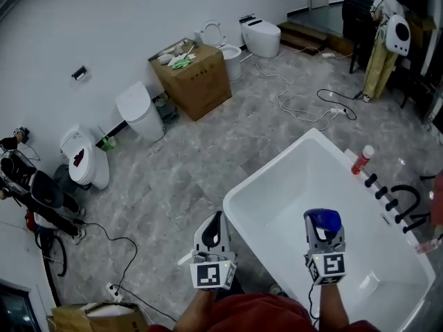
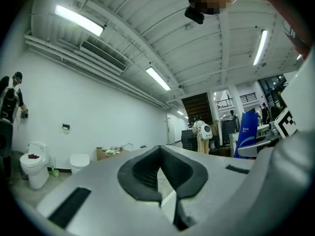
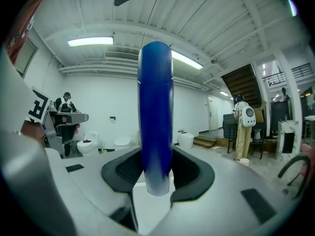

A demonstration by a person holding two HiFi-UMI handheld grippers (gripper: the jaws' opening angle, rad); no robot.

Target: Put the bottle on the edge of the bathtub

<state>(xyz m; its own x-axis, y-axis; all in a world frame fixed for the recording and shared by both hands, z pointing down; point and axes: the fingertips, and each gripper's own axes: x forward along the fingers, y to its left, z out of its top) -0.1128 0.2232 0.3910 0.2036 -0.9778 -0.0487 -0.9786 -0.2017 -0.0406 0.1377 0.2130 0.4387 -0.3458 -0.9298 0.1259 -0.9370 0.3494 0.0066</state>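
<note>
A blue bottle stands upright between the jaws of my right gripper, which is shut on it above the inside of the white bathtub. In the right gripper view the blue bottle rises straight up from the right gripper, both dark pads pressed against its lower part. My left gripper hangs over the floor just left of the tub's near corner. In the left gripper view the left gripper shows its jaws closed together with nothing between them.
A red bottle and a black faucet sit on the tub's far right rim. On the grey tiled floor are a cardboard box, toilets, a white bin and loose cables.
</note>
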